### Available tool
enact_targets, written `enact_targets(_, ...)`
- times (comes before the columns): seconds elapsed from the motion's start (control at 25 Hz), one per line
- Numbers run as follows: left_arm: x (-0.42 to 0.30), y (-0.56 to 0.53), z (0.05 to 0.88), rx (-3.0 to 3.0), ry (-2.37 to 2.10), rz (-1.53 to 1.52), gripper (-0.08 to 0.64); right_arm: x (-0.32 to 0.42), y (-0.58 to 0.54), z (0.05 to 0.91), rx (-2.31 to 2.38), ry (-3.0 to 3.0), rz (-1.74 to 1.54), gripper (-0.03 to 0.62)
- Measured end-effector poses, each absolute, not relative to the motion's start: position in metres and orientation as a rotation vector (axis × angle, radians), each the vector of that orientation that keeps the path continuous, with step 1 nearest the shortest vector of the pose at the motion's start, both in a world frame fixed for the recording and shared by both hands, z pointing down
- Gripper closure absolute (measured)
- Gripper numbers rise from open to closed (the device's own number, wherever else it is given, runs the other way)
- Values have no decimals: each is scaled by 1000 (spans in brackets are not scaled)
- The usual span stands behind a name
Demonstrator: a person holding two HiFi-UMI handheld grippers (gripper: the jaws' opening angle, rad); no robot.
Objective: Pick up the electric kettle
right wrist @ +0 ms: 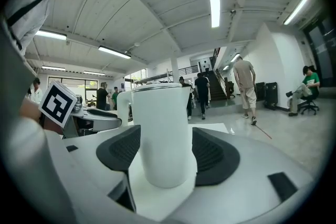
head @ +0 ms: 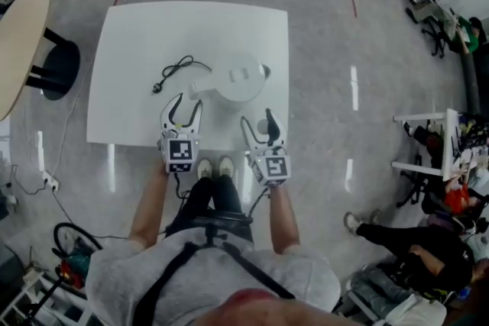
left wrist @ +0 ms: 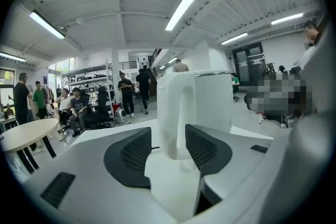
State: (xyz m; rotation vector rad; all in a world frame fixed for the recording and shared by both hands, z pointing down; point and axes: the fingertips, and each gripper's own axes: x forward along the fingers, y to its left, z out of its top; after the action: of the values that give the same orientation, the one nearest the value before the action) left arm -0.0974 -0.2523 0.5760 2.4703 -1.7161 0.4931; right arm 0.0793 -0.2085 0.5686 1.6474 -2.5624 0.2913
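The white electric kettle (head: pixel 241 76) stands on the white table (head: pixel 122 34), its handle pointing toward the near-left. Its black power cord (head: pixel 177 69) trails off to the left. My left gripper (head: pixel 183 112) is open just short of the handle. In the left gripper view the handle (left wrist: pixel 170 113) shows upright in the gap ahead of the left gripper (left wrist: pixel 168 147), untouched by the pads. My right gripper (head: pixel 260 126) is open near the table's front edge. The kettle's body (right wrist: pixel 160 134) fills the space ahead of the right gripper (right wrist: pixel 165 152), with no pad pressing on it.
A round wooden table (head: pixel 19 42) and a black stool (head: pixel 61 69) stand to the left. A white rack (head: pixel 428 141) and a seated person (head: pixel 412 248) are at the right. Several people stand in the background of both gripper views.
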Motion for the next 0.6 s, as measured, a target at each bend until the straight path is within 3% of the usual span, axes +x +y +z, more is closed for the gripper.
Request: enact_targets(0.6, -88, -279, 573, 2455, -1849, 393, 359, 63, -226, 555, 1547, -2722, 128, 255)
